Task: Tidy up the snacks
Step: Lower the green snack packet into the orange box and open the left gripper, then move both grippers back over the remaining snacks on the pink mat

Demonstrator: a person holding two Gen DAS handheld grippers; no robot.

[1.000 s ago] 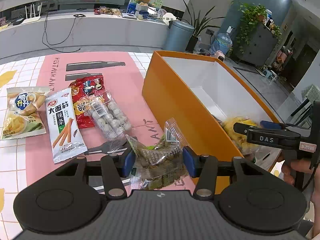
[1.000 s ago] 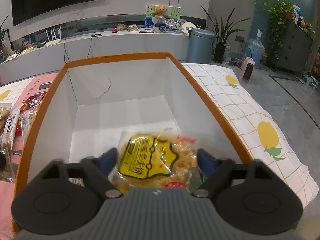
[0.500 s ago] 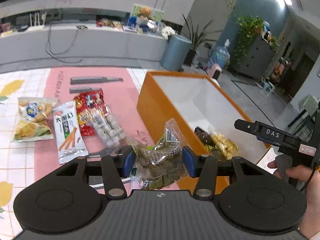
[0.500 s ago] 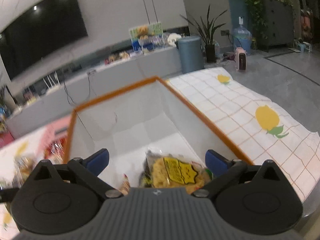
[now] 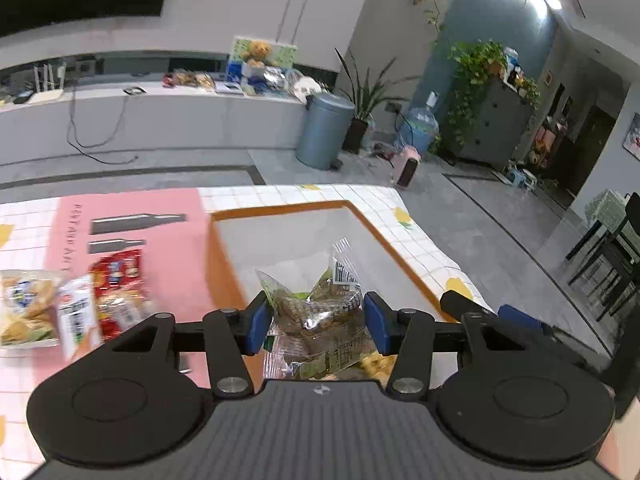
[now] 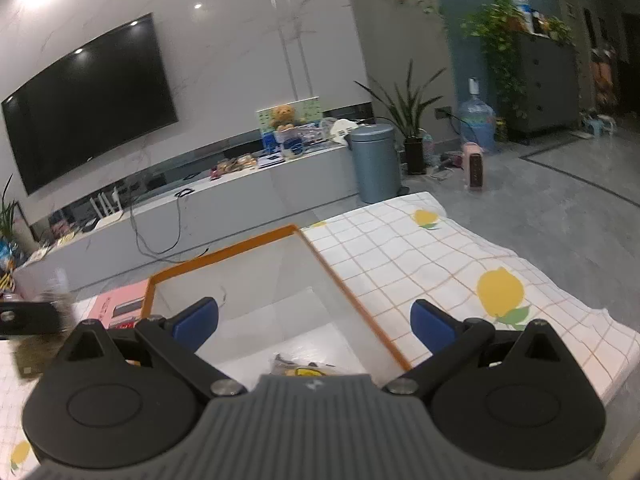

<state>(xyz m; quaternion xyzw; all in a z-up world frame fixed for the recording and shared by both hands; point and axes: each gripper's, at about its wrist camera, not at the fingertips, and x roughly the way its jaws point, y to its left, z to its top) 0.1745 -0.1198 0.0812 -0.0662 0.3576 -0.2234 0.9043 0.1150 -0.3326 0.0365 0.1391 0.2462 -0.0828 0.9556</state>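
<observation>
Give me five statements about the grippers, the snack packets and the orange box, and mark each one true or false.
1. The left gripper is clamped on a clear packet of greenish snacks. True.
2. The right gripper holds a yellow snack packet. False: its jaws are spread wide with nothing between them; the yellow packet lies in the box below.
3. The orange box has a white interior. True.
4. All the snacks are already in the box. False: several packets, among them a red packet, still lie on the pink mat.
5. The box stands on the floor. False: it sits on the checked tablecloth.
</observation>
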